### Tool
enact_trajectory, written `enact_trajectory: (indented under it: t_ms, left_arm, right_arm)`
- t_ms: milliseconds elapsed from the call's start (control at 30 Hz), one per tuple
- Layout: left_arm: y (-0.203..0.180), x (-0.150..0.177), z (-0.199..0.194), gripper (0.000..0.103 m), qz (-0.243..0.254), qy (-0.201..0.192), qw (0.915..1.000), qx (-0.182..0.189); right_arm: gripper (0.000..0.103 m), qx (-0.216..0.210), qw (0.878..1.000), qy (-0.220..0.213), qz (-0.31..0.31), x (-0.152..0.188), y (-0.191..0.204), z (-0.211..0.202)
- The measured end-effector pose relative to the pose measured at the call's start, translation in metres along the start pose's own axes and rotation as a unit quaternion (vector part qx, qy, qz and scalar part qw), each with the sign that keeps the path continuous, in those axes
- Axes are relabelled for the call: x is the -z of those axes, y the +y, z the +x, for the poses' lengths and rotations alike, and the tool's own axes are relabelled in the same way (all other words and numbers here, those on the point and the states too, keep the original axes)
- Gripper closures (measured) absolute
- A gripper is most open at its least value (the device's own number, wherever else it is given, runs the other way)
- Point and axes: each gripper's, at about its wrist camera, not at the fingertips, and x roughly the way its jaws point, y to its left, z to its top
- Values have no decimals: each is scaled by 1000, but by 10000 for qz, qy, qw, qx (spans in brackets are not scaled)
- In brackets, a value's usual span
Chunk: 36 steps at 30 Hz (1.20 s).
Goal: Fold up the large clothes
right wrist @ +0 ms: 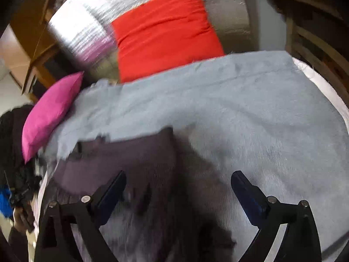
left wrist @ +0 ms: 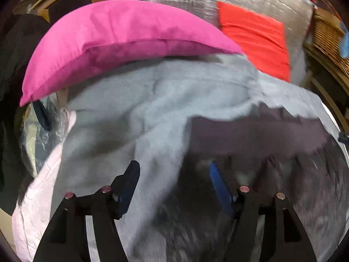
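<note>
A dark purple-grey garment of soft fuzzy fabric [right wrist: 122, 159] lay on the near part of a pale grey fleecy blanket [right wrist: 240, 100] that covered the bed, its far edge forming a fairly straight line across the blanket. That line read as a fold just laid down, though blur made the cloth's layers hard to separate.

The left gripper [left wrist: 174, 174] hung above the garment's near portion with its blue-padded fingers apart and nothing pinched between them. The right gripper [right wrist: 177, 187] stood wider still over the garment's right edge, where dark cloth met the blanket, and it too held nothing. Both tools pointed steeply downward, which suited letting cloth settle flat rather than carrying it.

A magenta rectangular cushion [left wrist: 122, 37] rested at the far left edge of the blanket, and a red-orange flat cushion [right wrist: 163, 30] leaned against a silver quilted foil panel [right wrist: 87, 28] at the far side. Both were well away from the garment, so the middle of the blanket served as working room. A pale pink sheet [left wrist: 37, 196] showed at the near left, beneath the blanket.

In my judgement the fold was partly done, with further folds needed.
</note>
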Motion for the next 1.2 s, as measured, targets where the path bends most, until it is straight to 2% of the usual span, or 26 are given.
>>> enact_trajectory:
  t_ms: [167, 200, 233, 267, 300, 333, 400, 433, 533, 600, 667, 733, 767, 800, 833, 900, 933, 1000, 1200]
  left_arm:
    - [-19, 23, 17, 36, 142, 262, 9995, 113]
    - [-24, 27, 20, 42, 216, 299, 9993, 70]
    - [-30, 29, 21, 50, 319, 296, 9990, 27]
    - [-35, 32, 19, 65, 369, 334, 9988, -32]
    - [-36, 34, 18, 73, 360, 350, 9987, -131]
    - [-36, 33, 17, 75, 319, 332, 9988, -138]
    - [-35, 33, 17, 78, 278, 299, 9991, -87]
    - [-35, 34, 20, 78, 276, 330, 9990, -72]
    - [-36, 38, 28, 77, 287, 412, 9987, -45]
    - [-31, 37, 32, 73, 131, 458, 9989, 32]
    - [-23, 36, 20, 73, -107, 368, 9992, 150]
    - [-15, 36, 1, 73, -231, 177, 9992, 257]
    - [-11, 39, -11, 70, -238, 93, 9993, 288]
    - [-7, 42, -21, 65, -246, 23, 9993, 291]
    - [-4, 45, -27, 64, -261, -22, 9992, 297]
    - [3, 57, -41, 63, -387, -50, 9985, 374]
    - [5, 62, -43, 63, -442, -26, 9981, 417]
    - [3, 75, -46, 63, -488, 18, 9977, 475]
    - [-15, 92, -35, 63, -486, 171, 9977, 448]
  right_arm:
    - [6, -33, 9990, 341, -298, 19, 11, 6]
    - [16, -29, 9986, 400, -344, 21, 13, 8]
    - [58, 73, 9974, 519, -485, 23, 18, 13]
    - [81, 189, 9963, 613, -571, 24, 19, 15]
    - [84, 368, 9955, 577, -656, 26, 23, 15]
    - [93, 429, 9953, 424, -760, 27, 29, 9]
    - [93, 510, 9957, 137, -758, 28, 32, -6]
    - [93, 547, 9959, 36, -721, 29, 29, -10]
    - [93, 730, 9946, 320, -669, 40, 19, 8]
    - [93, 822, 9939, 275, -687, 43, 21, 11]
    - [91, 726, 9960, 304, -418, 39, 16, 13]
    - [83, 533, 9978, 301, -252, 37, 11, 6]
    - [76, 446, 9984, 287, -187, 36, 9, 1]
    - [46, 346, 9991, 248, -88, 38, 4, -10]
    - [11, 290, 9994, 177, -4, 39, 0, -19]
    - [9, 216, 9996, -156, 86, 45, -5, -41]
    - [9, 162, 9997, -178, 102, 49, -6, -48]
    - [9, 42, 9998, -67, 176, 57, -10, -58]
    - [11, 110, 9996, 256, -105, 89, -6, -63]
